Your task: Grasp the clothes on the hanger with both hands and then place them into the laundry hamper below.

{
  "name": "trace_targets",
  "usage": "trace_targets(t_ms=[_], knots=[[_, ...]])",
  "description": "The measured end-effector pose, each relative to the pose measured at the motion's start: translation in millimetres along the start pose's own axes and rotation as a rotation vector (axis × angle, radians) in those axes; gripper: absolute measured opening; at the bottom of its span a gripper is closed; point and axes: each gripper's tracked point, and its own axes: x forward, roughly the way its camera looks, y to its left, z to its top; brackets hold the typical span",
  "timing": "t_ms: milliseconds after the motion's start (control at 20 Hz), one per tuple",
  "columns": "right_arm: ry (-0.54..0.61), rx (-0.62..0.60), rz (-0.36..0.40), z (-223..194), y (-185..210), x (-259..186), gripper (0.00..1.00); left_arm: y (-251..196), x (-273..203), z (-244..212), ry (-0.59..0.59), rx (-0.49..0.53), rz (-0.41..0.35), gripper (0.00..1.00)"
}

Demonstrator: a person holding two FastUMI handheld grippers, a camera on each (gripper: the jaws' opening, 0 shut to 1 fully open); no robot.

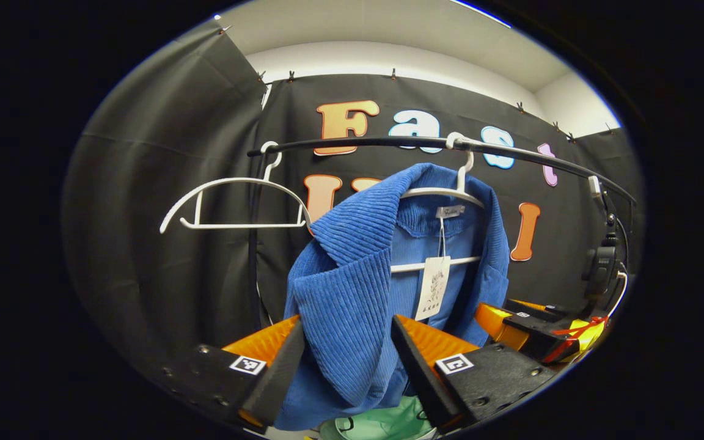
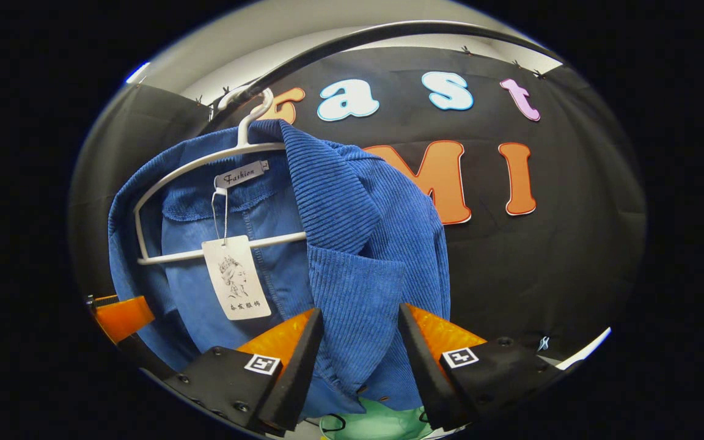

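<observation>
Both grippers sit spread: left gripper (image 1: 346, 360) straddles the blue jacket (image 1: 352, 275) front panel at 6 o'clock, right gripper (image 2: 358, 354) likewise, so I can pinch each side. Jacket hangs on white hanger (image 2: 205, 162); green hamper (image 2: 376, 421) waits below.

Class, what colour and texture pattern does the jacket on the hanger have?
Blue, with ribbed corduroy-like lines; the jacket shows best in the right gripper view.

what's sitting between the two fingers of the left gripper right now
A fold of the blue corduroy jacket hangs between the fingers of the left gripper, as the left gripper view shows; whether they press it is unclear.
</observation>
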Motion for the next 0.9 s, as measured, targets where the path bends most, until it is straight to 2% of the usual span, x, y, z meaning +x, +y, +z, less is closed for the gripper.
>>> trace_targets(t_ms=[50, 100, 150, 200, 250, 300, 350, 400, 450, 500, 550, 650, 750, 900], knots=[[0.008, 0.006, 0.005, -3, 2, 3, 0.81, 2, 1, -1, 0.0, -0.007, 0.001, 0.7], [0.02, 0.014, 0.014, -6, 6, 7, 0.82, 3, 1, -1, 0.003, -0.011, 0.005, 0.6], [0.029, 0.015, 0.021, -9, 8, 9, 0.82, 4, 2, -1, 0.004, -0.014, 0.008, 0.51], [0.036, 0.017, 0.024, -12, 10, 13, 0.82, 3, 4, 0, 0.006, -0.014, -0.005, 0.46], [0.043, 0.017, 0.027, -14, 10, 14, 0.82, 1, 6, 0, 0.008, -0.013, -0.016, 0.48], [0.046, 0.019, 0.029, -15, 11, 16, 0.71, 2, 5, 3, 0.002, -0.013, -0.013, 0.31], [0.048, 0.025, 0.036, -15, 13, 18, 0.71, 7, 5, 7, -0.011, -0.023, 0.003, 0.24], [0.049, 0.03, 0.041, -14, 14, 20, 0.84, 11, 5, 9, -0.015, -0.033, 0.023, 0.15], [0.049, 0.035, 0.041, -14, 13, 23, 0.89, 5, 3, 6, 0.01, -0.049, -0.019, 0.05], [0.047, 0.038, 0.039, -14, 11, 25, 0.89, -11, 1, 8, 0.023, -0.089, -0.096, 0.03], [0.045, 0.042, 0.04, -13, 10, 28, 0.89, -21, 0, 10, 0.034, -0.102, -0.138, 0.01], [0.044, 0.055, 0.051, -13, 10, 34, 0.89, -9, -1, 17, 0.02, -0.03, -0.129, 0.01], [0.048, 0.071, 0.057, -14, 7, 40, 0.76, -10, -3, 27, -0.003, 0.015, -0.13, 0.0], [0.048, 0.119, 0.063, -11, -4, 39, 0.31, -9, -9, 35, -0.014, 0.013, -0.139, 0.0]])
